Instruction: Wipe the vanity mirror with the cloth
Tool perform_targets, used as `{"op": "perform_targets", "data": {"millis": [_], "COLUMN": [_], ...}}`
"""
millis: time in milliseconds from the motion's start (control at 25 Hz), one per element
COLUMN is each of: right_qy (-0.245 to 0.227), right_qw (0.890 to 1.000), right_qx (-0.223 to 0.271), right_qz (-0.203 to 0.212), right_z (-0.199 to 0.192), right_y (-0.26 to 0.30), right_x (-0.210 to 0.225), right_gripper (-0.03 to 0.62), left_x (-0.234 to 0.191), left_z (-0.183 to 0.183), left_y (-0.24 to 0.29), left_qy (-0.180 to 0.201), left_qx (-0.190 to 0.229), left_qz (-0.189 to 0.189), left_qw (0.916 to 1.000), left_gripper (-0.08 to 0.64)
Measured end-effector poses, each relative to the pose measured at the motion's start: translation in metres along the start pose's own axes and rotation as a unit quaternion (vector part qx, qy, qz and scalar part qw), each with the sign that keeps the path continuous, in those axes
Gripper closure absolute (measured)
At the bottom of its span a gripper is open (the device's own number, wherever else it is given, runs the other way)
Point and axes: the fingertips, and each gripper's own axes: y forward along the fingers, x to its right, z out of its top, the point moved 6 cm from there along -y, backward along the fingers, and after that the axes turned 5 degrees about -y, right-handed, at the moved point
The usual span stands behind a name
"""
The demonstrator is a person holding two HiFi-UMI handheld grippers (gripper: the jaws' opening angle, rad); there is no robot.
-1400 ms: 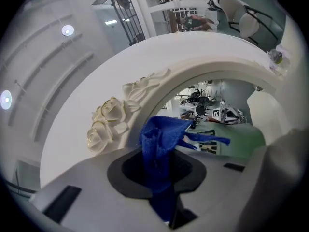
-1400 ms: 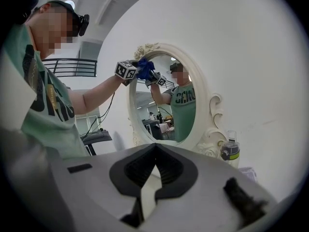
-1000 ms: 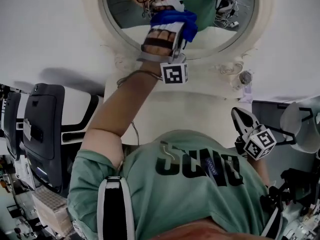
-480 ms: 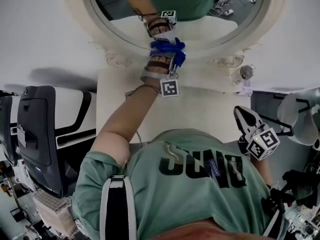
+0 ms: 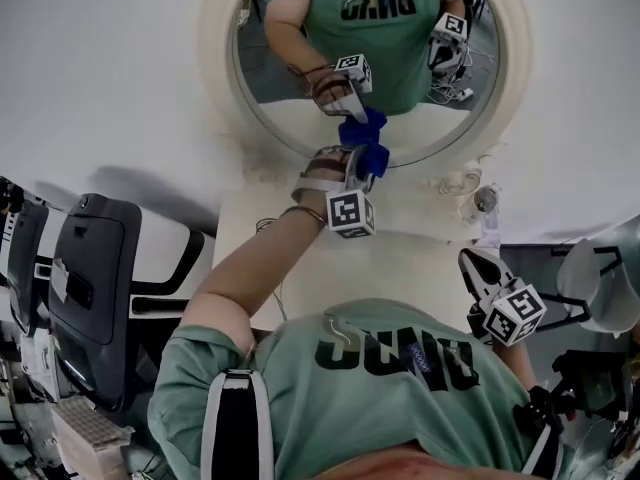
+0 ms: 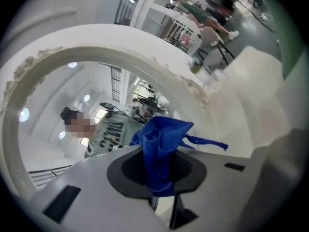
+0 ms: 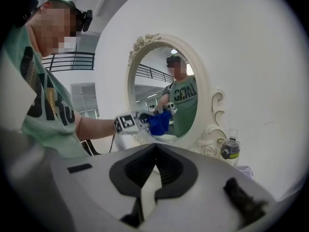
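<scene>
An oval vanity mirror (image 5: 290, 68) in an ornate white frame stands against the wall; it also shows in the left gripper view (image 6: 53, 100) and the right gripper view (image 7: 157, 76). My left gripper (image 5: 362, 164) is shut on a bunched blue cloth (image 5: 366, 140), which presses against the lower part of the glass. The cloth (image 6: 159, 144) sticks out past the jaws of the left gripper (image 6: 157, 167). From the side, the cloth (image 7: 159, 122) touches the mirror. My right gripper (image 5: 474, 259) hangs low at the right, shut and empty, away from the mirror (image 7: 155, 151).
A small jar with a green band (image 5: 486, 199) stands on the white vanity top (image 5: 420, 253) beside the frame's right foot, also seen as a jar (image 7: 230, 149). Dark chairs (image 5: 90, 288) stand at the left. A white lamp shade (image 5: 600, 273) is at the right.
The left gripper slid the cloth down off the glass to the frame's lower edge, then came back up onto the lower glass. The right gripper has hardly moved.
</scene>
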Motion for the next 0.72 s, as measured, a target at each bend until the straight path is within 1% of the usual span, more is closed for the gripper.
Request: {"op": "perform_targets", "data": {"millis": [40, 80, 120, 160, 240, 320, 360, 440, 560, 640, 720], "right_qy": [0.001, 0.000, -0.001, -0.003, -0.008, -0.010, -0.009, -0.005, 0.002, 0.009, 0.010], "right_qw": [1.000, 1.000, 1.000, 1.000, 0.999, 0.999, 0.999, 0.998, 0.998, 0.998, 0.998], "right_qx": [0.005, 0.008, 0.012, 0.016, 0.026, 0.037, 0.043, 0.051, 0.056, 0.059, 0.060], "right_qz": [0.001, 0.003, 0.007, 0.011, 0.019, 0.023, 0.023, 0.021, 0.016, 0.014, 0.014], "right_z": [0.001, 0.002, 0.004, 0.005, 0.010, 0.013, 0.013, 0.011, 0.008, 0.005, 0.004], "right_y": [0.001, 0.002, 0.004, 0.006, 0.010, 0.012, 0.012, 0.010, 0.008, 0.006, 0.005], "right_x": [0.000, 0.000, -0.001, -0.002, -0.004, -0.004, -0.003, -0.001, 0.003, 0.006, 0.007], "right_gripper": [0.584, 0.584, 0.584, 0.584, 0.584, 0.584, 0.585, 0.584, 0.584, 0.584, 0.584], "left_x": [-0.034, -0.071, -0.110, -0.147, -0.214, -0.268, -0.289, -0.317, -0.329, -0.328, -0.327], "left_z": [0.020, 0.040, 0.060, 0.079, 0.110, 0.135, 0.145, 0.157, 0.158, 0.157, 0.157], "left_y": [-0.016, -0.033, -0.050, -0.065, -0.092, -0.111, -0.117, -0.120, -0.107, -0.101, -0.099], "left_qy": [-0.020, -0.035, -0.040, -0.037, -0.021, 0.002, 0.016, 0.046, 0.079, 0.090, 0.093], "left_qx": [0.027, 0.055, 0.080, 0.099, 0.119, 0.120, 0.115, 0.096, 0.056, 0.043, 0.040], "left_qz": [0.024, 0.053, 0.087, 0.121, 0.184, 0.232, 0.249, 0.271, 0.272, 0.274, 0.281], "left_qw": [0.9991, 0.9965, 0.9923, 0.9870, 0.9755, 0.9654, 0.9614, 0.9566, 0.9575, 0.9566, 0.9544], "left_gripper": [0.476, 0.476, 0.476, 0.476, 0.474, 0.474, 0.475, 0.474, 0.475, 0.474, 0.476]}}
